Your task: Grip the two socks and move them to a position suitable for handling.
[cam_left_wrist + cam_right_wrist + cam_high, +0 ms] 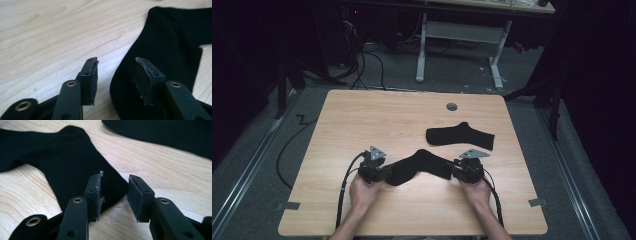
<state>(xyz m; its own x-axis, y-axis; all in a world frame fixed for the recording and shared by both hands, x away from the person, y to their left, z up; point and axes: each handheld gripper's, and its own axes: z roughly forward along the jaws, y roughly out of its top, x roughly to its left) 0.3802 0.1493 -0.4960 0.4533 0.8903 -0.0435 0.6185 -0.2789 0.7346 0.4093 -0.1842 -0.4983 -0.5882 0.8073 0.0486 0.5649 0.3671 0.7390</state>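
- Left gripper (384, 172) sits near the front edge of the table, held in the person's left hand (362, 192). Jaws stand partly apart, nothing pinched between the pads.
- In the left gripper view, one pad is over bare wood and the other over the rounded end of the near sock (170, 42); the sock's edge lies in the gap. Whether the pad touches the fabric I cannot tell.
- Right gripper (457, 170) is level with it, to the right, in the right hand (477, 192). Jaws likewise partly apart, not clamped.
- In the right gripper view the straight end of the near sock (72, 162) reaches to the gap; the left pad is over the fabric corner, the right pad over wood.
- Near sock (419, 165) lies flat and bent in a shallow arch between the two grippers, one end at each.
- Second black sock (459, 136) lies farther back and right, well apart from the first.
- Table (377, 115) is light wood grain; a round grey cable port (452, 106) near its far edge.
- Beyond: grey carpet, black cables (367, 65), white legs of another desk (462, 45), dark surroundings.
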